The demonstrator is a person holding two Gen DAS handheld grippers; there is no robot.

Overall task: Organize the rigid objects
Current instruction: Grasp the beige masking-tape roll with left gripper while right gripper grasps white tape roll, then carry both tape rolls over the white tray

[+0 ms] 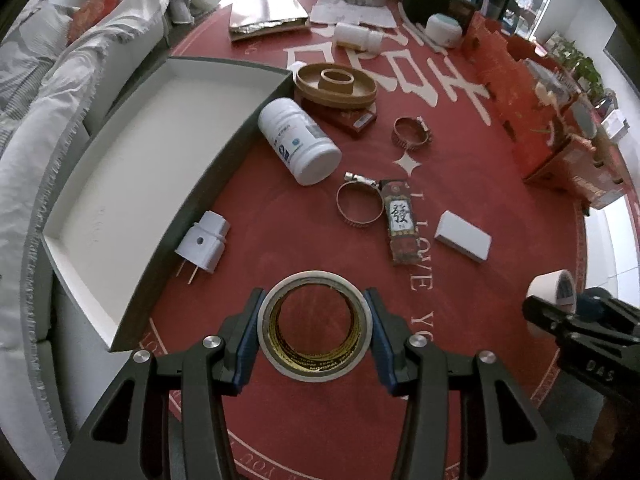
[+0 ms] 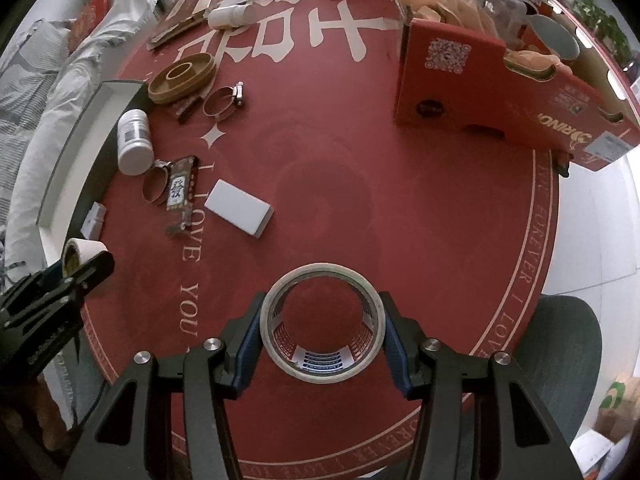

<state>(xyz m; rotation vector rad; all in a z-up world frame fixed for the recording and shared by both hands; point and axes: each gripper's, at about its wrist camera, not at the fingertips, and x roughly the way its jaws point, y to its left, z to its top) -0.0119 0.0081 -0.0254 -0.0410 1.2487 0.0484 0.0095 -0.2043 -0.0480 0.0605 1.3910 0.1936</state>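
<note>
Red printed cloth (image 2: 360,160) covers the round table; left gripper (image 1: 315,326) and right gripper (image 2: 323,330) each clamp a tape roll.

Home living room: draped sofa (image 1: 60,92)

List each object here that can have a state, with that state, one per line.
Left gripper: shut on gold-core tape roll.
Right gripper: shut on blue-label tape roll.
Grey tray: open, nothing inside.
Large white bottle: capped, lying down.
Plug adapter: unplugged, lying down.
Hose clamps: closed loops.
</note>
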